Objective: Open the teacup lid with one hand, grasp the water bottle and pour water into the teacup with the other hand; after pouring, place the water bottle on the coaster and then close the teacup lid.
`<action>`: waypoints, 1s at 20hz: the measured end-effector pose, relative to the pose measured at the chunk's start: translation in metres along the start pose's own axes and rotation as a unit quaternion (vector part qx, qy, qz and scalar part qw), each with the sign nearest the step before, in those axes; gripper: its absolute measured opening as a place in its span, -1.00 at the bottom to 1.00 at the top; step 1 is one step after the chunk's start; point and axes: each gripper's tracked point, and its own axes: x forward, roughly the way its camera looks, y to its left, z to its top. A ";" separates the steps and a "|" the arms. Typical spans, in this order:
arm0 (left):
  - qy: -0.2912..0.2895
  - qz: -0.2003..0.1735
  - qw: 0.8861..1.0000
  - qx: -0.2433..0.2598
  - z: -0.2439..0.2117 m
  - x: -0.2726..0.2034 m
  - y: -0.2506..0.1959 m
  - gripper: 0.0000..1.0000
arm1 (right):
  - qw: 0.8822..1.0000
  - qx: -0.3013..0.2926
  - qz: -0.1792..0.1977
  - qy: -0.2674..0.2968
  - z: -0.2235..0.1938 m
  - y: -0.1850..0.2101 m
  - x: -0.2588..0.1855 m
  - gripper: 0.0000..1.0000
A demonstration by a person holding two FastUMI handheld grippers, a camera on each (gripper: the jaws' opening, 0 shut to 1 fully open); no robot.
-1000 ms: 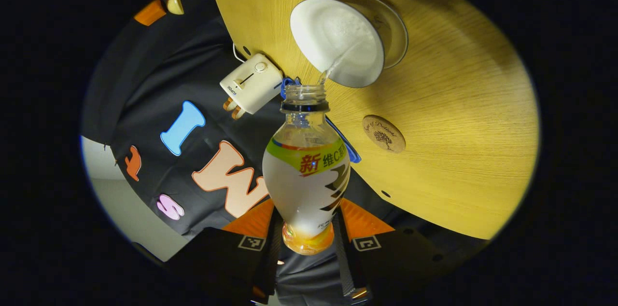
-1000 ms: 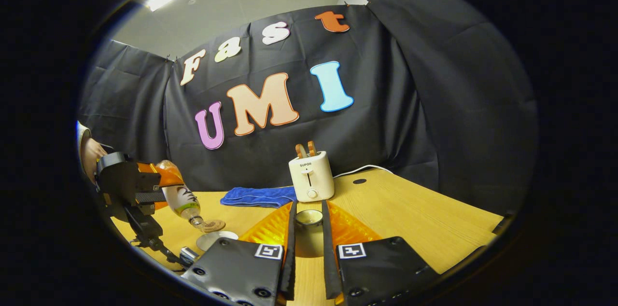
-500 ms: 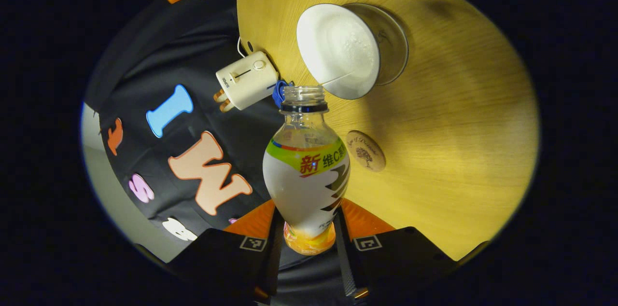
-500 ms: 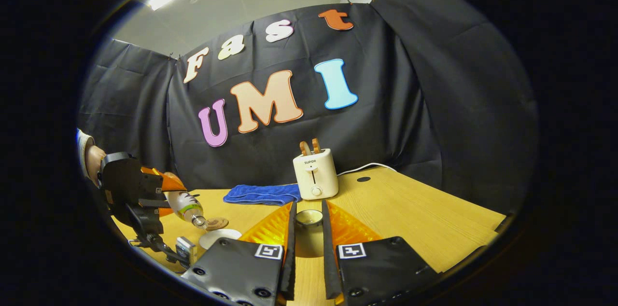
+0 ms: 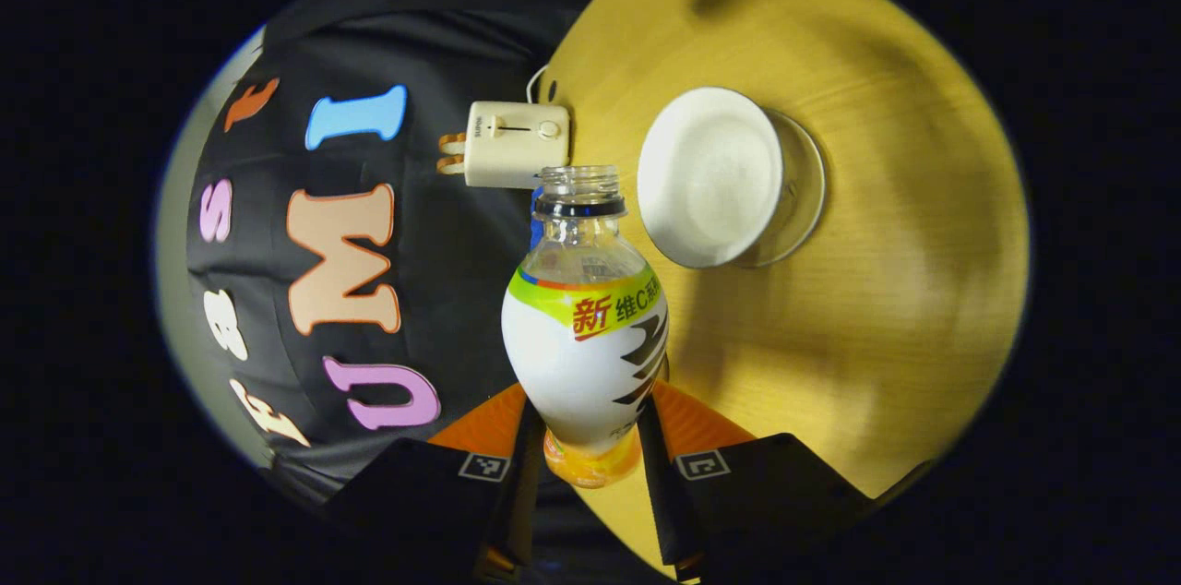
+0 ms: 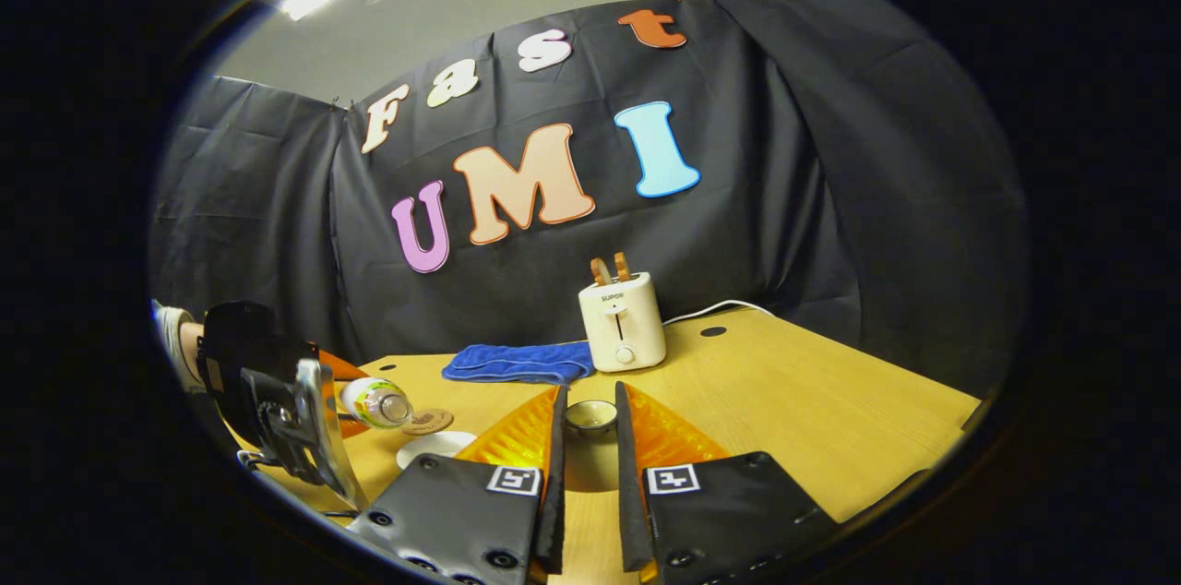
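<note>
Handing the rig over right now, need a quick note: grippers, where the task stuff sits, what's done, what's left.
Left gripper: shut on the water bottle, uncapped, lying roughly level in the right gripper view, no stream at its mouth.
Right gripper: shut on the teacup lid, held above the table.
Teacup: open on the table, white inside; fill level hard to judge.
Coaster: bare, just beyond the teacup.
Done: lid off, pouring looks finished.
Left: right the bottle, stand it on the coaster, then put the lid on the teacup.
</note>
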 end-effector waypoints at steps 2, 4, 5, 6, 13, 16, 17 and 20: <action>-0.025 -0.002 0.998 -0.058 0.005 0.002 -0.002 0.00 | 1.000 -0.018 0.000 -0.009 0.002 0.008 -0.001 -0.46; -0.049 -0.014 0.991 -0.121 0.006 0.000 -0.007 -0.01 | 0.999 -0.030 0.008 -0.012 0.002 0.022 -0.001 -0.40; -0.061 -0.019 0.987 -0.149 0.008 0.000 -0.007 0.00 | 0.999 -0.036 0.014 -0.011 0.002 0.029 0.001 -0.46; -0.072 -0.018 0.981 -0.177 0.009 -0.002 -0.005 0.05 | 0.999 -0.043 0.018 -0.011 0.002 0.037 0.003 -0.50; -0.123 0.009 0.923 -0.366 -0.013 -0.003 0.029 -0.01 | 0.995 -0.084 0.051 -0.005 -0.008 0.088 0.016 -0.50; -0.136 0.009 0.886 -0.443 -0.024 0.004 0.045 -0.01 | 0.994 -0.086 0.063 0.006 -0.016 0.104 0.023 -0.50; -0.137 0.012 0.877 -0.460 -0.028 0.007 0.049 0.00 | 0.994 -0.085 0.066 0.008 -0.017 0.109 0.024 -0.40; -0.158 0.006 0.846 -0.510 -0.026 0.017 0.061 0.00 | 0.994 -0.081 0.077 0.012 -0.023 0.120 0.027 -0.47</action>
